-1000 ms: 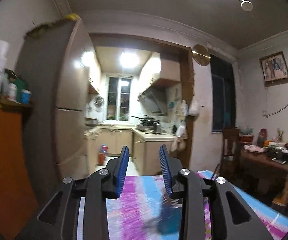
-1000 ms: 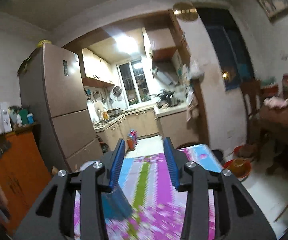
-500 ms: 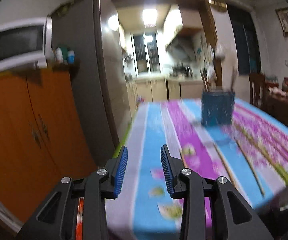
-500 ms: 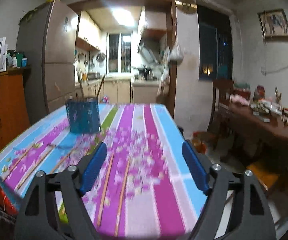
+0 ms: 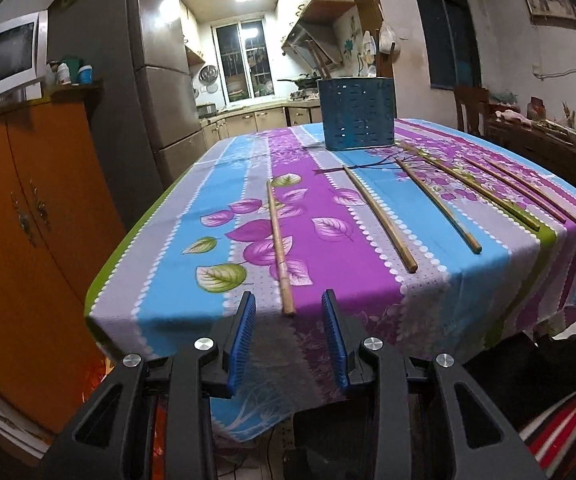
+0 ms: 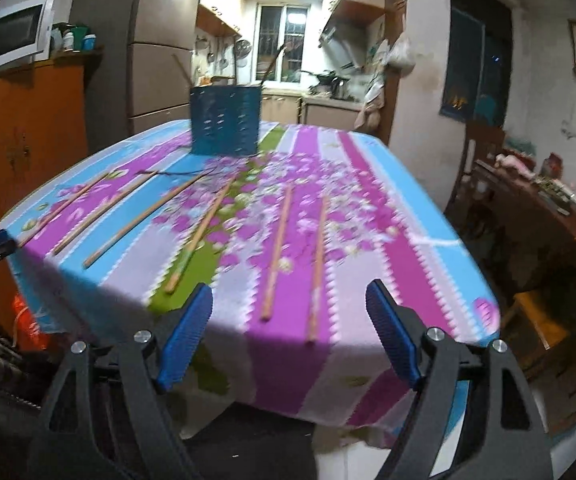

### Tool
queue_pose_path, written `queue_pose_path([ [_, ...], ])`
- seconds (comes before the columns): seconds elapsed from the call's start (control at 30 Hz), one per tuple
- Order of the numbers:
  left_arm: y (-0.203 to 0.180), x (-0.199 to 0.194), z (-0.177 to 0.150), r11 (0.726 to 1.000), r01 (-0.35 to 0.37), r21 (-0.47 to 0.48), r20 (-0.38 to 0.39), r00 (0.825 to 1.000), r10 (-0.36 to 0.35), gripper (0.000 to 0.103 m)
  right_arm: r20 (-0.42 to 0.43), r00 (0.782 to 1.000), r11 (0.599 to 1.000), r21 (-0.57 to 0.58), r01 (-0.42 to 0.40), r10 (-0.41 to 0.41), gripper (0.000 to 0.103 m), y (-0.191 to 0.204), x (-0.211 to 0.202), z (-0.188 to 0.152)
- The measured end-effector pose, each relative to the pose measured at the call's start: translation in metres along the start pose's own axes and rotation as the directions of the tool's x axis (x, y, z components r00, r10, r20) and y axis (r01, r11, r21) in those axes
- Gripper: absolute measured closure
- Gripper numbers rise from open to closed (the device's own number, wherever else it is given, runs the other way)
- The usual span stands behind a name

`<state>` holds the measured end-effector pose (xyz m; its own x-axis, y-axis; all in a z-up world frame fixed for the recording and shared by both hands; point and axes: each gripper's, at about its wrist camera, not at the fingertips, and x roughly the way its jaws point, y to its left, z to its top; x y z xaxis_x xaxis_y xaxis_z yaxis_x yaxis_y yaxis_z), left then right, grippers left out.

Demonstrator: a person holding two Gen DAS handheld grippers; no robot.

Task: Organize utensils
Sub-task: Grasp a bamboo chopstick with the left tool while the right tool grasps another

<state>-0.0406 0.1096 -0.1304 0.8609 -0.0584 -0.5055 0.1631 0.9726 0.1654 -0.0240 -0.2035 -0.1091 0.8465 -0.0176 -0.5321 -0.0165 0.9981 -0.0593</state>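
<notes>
Several wooden chopsticks lie spread on a striped floral tablecloth (image 5: 168,216), pointing toward me. A blue perforated utensil holder (image 5: 356,114) stands at the far end with a few sticks in it; it also shows in the right wrist view (image 6: 226,122). My left gripper (image 5: 288,308) is open and empty, just off the near table edge, in line with the leftmost chopstick (image 5: 278,240). My right gripper (image 6: 290,300) is wide open and empty, off the near edge, facing the two rightmost chopsticks (image 6: 276,256).
An orange cabinet (image 5: 28,208) with a microwave (image 5: 0,56) on top and a grey fridge (image 5: 156,76) stand left of the table. A cluttered wooden side table (image 6: 548,208) and a chair (image 5: 470,110) stand to the right. The kitchen lies behind.
Both grippers have tilted down from the room to the table and drawn back to its near edge. The right gripper has opened wider. The left gap is unchanged.
</notes>
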Motion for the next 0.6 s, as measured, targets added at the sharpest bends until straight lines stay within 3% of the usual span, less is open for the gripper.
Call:
queue_pose_path([
  [0.23, 0.011, 0.018, -0.003, 0.997, 0.028, -0.074, -0.023, 0.999, -0.029, 0.075, -0.006, 1.000, 1.000, 0.002, -0.015, 0.015, 0.027, 0.006, -0.002, -0.007],
  [0.43, 0.010, 0.017, -0.005, 0.997, 0.035, -0.072, -0.003, 0.999, -0.036, 0.079, -0.028, 0.999, 1.000, -0.007, -0.030, 0.030, 0.030, 0.009, 0.003, -0.010],
  [0.5, 0.012, 0.017, -0.004, 0.996, 0.038, -0.081, -0.003, 0.999, -0.039, 0.091, -0.028, 0.999, 0.999, -0.013, -0.038, 0.038, 0.030, 0.011, 0.004, -0.010],
  [0.6, 0.015, 0.019, -0.003, 0.996, 0.043, -0.083, 0.001, 0.999, -0.043, 0.093, -0.021, 0.999, 0.999, -0.026, -0.044, 0.043, 0.030, 0.015, 0.003, -0.010],
])
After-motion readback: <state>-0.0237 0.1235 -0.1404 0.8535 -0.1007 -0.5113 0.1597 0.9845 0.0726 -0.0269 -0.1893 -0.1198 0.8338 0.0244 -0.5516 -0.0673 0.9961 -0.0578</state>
